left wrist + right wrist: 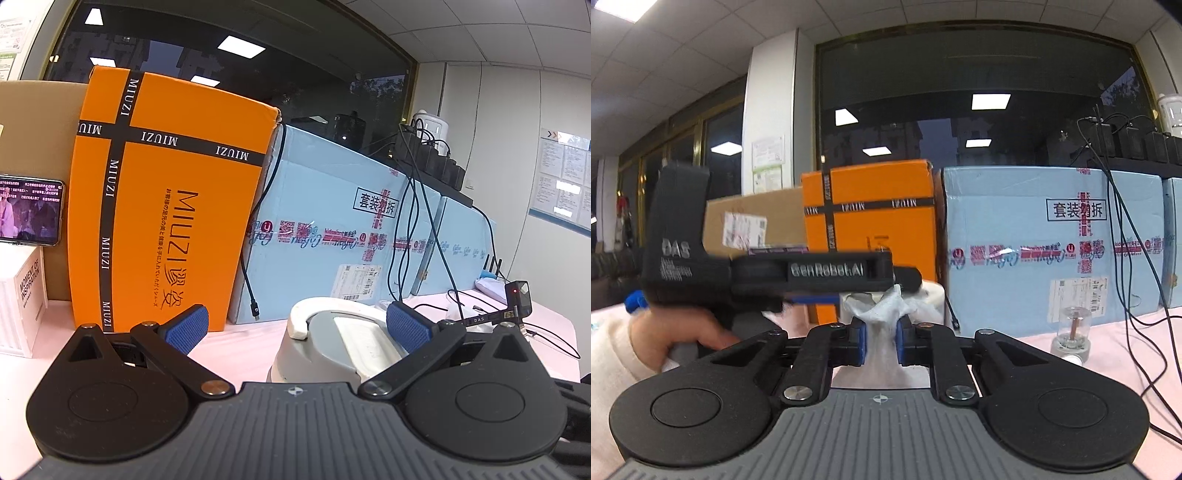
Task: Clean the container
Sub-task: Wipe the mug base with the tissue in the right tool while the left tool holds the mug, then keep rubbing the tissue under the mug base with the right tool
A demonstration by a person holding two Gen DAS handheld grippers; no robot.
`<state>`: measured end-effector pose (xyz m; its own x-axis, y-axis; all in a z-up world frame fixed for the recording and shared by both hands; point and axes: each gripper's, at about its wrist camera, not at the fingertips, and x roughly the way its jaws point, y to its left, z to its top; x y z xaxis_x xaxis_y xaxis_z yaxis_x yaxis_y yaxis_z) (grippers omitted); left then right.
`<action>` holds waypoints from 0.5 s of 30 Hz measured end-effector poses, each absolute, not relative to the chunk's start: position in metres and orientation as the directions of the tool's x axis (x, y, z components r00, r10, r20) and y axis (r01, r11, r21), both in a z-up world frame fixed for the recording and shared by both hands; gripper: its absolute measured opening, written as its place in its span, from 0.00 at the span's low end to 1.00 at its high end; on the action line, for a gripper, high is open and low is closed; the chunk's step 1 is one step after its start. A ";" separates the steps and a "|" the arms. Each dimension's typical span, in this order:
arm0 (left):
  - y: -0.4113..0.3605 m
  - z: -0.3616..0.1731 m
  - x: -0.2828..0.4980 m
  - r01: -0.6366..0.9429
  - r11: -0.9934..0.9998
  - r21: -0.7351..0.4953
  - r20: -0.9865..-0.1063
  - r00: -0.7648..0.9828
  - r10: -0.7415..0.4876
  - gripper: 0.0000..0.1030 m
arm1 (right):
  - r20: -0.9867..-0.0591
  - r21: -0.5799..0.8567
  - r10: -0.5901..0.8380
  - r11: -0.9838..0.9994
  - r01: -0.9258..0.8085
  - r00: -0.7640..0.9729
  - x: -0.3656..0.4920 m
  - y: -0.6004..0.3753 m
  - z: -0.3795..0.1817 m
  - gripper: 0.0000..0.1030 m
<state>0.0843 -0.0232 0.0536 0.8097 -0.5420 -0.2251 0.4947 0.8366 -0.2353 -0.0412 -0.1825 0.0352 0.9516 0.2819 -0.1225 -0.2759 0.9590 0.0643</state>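
Past my left jaw I read "MIUZI" on the orange box [173, 206]; "GenRobot.AI" marks the left gripper [827, 271] above my right jaws.

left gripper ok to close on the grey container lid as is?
Probably yes. The left gripper is open, with the container already between its blue pads; nothing sits between them, and the loose cable lies behind.

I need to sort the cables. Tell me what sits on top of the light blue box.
On the light blue box sits a row of black chargers with cables hanging down its front, and a white appliance behind them. Whatever lies further back is hidden by them.
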 end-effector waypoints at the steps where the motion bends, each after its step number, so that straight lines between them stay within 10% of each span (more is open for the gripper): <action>1: -0.023 0.054 0.085 0.494 0.836 -0.237 -0.225 0.809 -0.542 1.00 | -0.139 0.068 0.281 0.959 -0.274 0.950 -0.041 -0.183 0.031 0.14; 15: -0.024 0.053 0.085 0.493 0.838 -0.232 -0.223 0.812 -0.539 1.00 | -0.320 0.082 0.284 0.959 -0.272 0.904 -0.027 -0.182 0.006 0.14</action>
